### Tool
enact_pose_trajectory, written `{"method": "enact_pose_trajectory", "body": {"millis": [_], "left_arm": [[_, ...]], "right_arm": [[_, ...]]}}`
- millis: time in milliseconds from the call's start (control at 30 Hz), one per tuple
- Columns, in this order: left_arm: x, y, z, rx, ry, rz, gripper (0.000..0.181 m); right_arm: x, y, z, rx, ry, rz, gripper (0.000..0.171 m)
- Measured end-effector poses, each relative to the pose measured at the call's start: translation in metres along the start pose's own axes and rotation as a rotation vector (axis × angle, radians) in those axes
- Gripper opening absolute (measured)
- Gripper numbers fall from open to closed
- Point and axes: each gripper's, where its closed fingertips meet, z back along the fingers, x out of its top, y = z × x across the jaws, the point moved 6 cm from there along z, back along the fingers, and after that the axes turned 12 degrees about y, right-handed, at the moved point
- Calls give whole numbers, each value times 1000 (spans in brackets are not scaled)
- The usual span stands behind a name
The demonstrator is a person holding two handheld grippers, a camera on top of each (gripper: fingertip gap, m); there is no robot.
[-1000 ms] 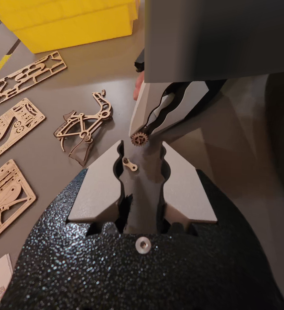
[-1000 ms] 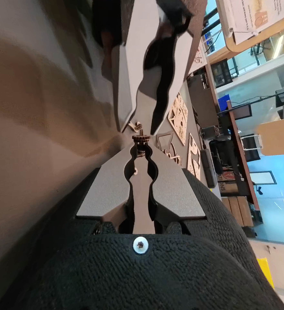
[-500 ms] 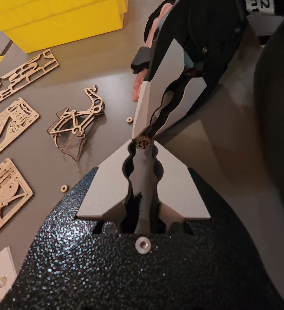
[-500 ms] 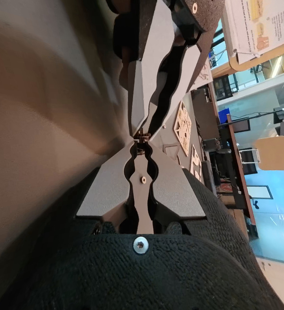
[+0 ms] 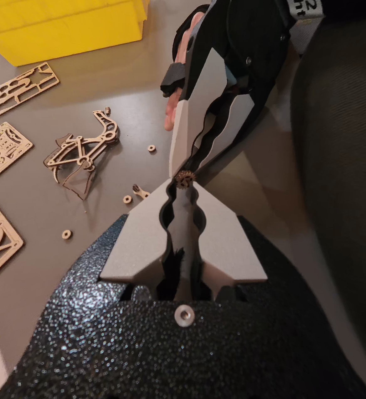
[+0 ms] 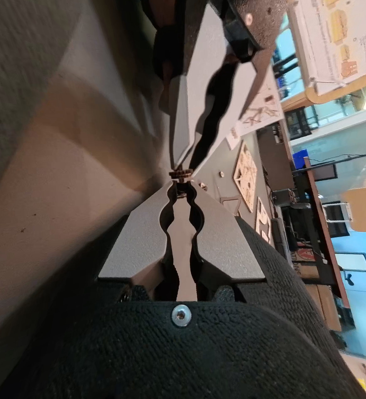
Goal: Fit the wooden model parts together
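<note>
Got my right gripper jaws pinched on the little axle piece and my left gripper jaws closed narrow right at the wooden gear, both above the counter, so I'd push straight, no twisting.

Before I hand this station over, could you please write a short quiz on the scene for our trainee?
1. True or false: in the left wrist view, the yellow bin stands on the table beyond the wooden part sheets.
2. What sits where the tips of the left tool and the right tool meet? A) a wooden gear B) a rubber band C) a whole part sheet
3. In the left wrist view, how many small wooden rings lie loose on the table?

Key: 1 true; 2 A; 3 three.
</note>
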Motion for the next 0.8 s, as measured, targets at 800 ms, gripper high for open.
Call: {"method": "enact_pose_trajectory", "body": {"millis": [800], "left_arm": [[8, 3, -3, 95, 22, 6, 51]], "right_arm": [[-5, -9, -5, -1, 65, -77, 7]]}}
